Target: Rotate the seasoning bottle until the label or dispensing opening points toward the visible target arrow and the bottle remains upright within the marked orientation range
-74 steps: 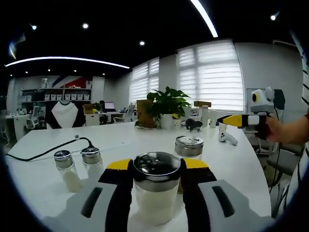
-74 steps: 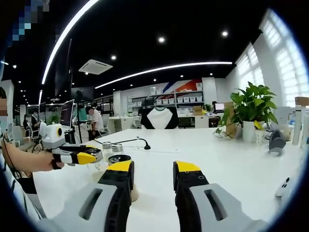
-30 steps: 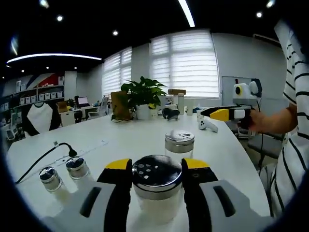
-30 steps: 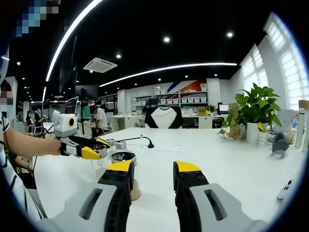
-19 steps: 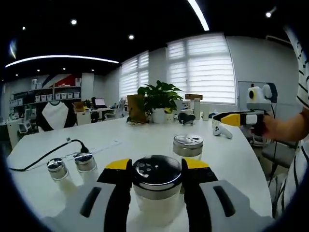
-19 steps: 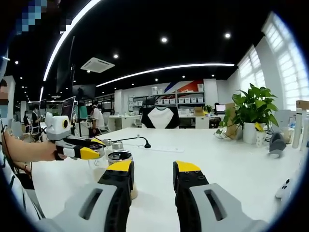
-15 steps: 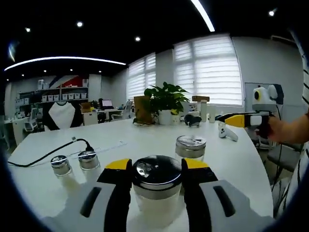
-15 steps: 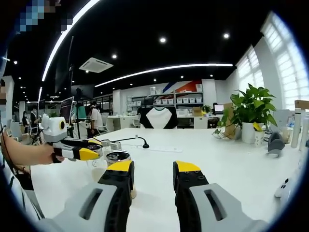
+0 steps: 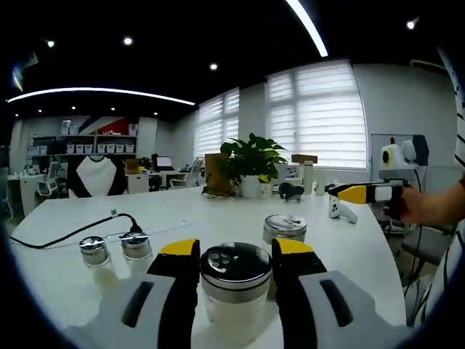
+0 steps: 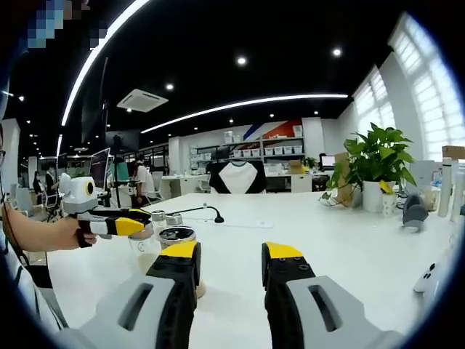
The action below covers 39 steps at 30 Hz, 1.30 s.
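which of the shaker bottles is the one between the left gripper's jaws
The wide seasoning bottle with the perforated metal lid, nearest the camera. The second large bottle stands behind it; the two small shakers stand off left.

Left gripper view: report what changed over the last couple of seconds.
The lid's holes swung around as the left claw turned the seasoning bottle; the view panned away and back with the hand. The grip never let go. The right claw stayed open and idle; the other shakers stayed put.

The glass seasoning bottle with a perforated metal lid (image 9: 235, 291) has its label hidden behind the yellow-tipped left gripper (image 9: 235, 251), at six o'clock
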Each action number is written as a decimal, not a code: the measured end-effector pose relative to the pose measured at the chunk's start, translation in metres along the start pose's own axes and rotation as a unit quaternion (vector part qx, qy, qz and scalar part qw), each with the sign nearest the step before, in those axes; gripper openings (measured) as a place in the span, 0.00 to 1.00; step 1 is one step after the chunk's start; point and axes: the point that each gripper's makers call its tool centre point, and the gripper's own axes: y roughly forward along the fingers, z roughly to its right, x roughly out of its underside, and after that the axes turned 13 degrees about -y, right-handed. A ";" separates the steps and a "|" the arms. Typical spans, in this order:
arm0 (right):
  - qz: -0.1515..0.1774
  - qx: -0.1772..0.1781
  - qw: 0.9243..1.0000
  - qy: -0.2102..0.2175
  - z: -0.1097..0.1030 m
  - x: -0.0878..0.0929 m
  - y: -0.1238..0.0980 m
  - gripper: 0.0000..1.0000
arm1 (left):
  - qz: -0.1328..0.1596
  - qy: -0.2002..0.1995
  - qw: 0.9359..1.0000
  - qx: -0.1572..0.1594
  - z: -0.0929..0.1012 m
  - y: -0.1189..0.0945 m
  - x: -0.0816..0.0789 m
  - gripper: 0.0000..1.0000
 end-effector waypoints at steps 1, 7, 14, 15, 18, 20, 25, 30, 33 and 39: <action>0.001 -0.002 1.000 0.001 -0.001 0.000 0.000 0.33 | 0.000 -0.005 1.000 0.016 0.002 -0.002 -0.003 0.40; 0.001 -0.008 1.000 0.007 -0.003 -0.001 0.002 0.35 | -0.033 -0.036 0.995 0.084 0.007 -0.008 -0.008 0.41; 0.019 -0.043 0.999 0.018 -0.018 -0.014 0.005 0.37 | -0.062 -0.044 0.989 0.125 0.000 -0.006 -0.004 0.46; 0.019 -0.043 0.999 0.017 -0.018 -0.014 0.005 0.37 | -0.057 -0.062 0.988 0.133 0.000 -0.006 -0.005 0.46; 0.021 -0.049 0.999 0.010 -0.022 -0.017 0.004 0.37 | -0.060 -0.081 0.983 0.151 -0.001 -0.005 -0.002 0.47; 0.021 -0.050 0.998 0.009 -0.022 -0.017 0.004 0.37 | -0.066 -0.074 0.982 0.163 0.002 -0.006 0.000 0.50; 0.015 -0.042 0.999 0.014 -0.017 -0.013 0.004 0.37 | -0.078 -0.055 0.980 0.176 0.008 -0.006 0.010 0.50; 0.018 -0.028 0.999 0.013 -0.011 -0.017 0.002 0.35 | -0.103 -0.066 0.979 0.162 0.004 -0.001 0.021 0.44; 0.016 -0.020 1.000 0.008 -0.008 -0.016 0.000 0.29 | -0.096 -0.061 0.980 0.165 0.008 -0.001 0.019 0.42; 0.019 -0.017 1.000 0.012 -0.006 -0.017 -0.002 0.30 | -0.090 -0.069 0.984 0.134 0.005 0.000 0.018 0.41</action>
